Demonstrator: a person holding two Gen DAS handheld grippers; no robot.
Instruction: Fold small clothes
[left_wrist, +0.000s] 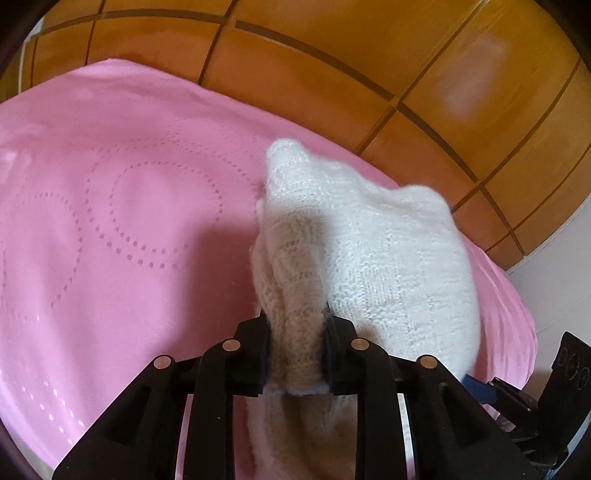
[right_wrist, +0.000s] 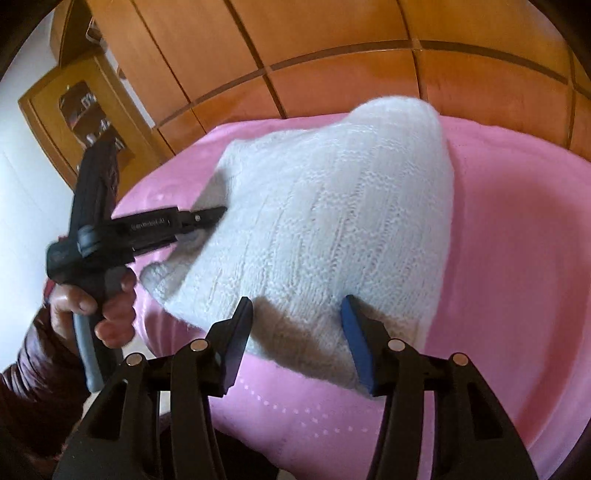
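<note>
A white knitted garment (right_wrist: 325, 236) lies partly bunched on a pink bedspread (right_wrist: 509, 258). My left gripper (left_wrist: 297, 354) is shut on a thick fold of the garment (left_wrist: 388, 258) and lifts it off the bedspread (left_wrist: 110, 221). In the right wrist view the left gripper (right_wrist: 207, 218) reaches into the garment's left side. My right gripper (right_wrist: 295, 343) is open, its blue-padded fingers (right_wrist: 356, 343) astride the garment's near edge without closing on it.
Orange wooden wardrobe doors (right_wrist: 332, 48) stand behind the bed. A wooden framed cabinet (right_wrist: 74, 107) stands at the left by a white wall. The person's hand (right_wrist: 99, 302) holds the left gripper's handle. The bedspread has a dotted pattern.
</note>
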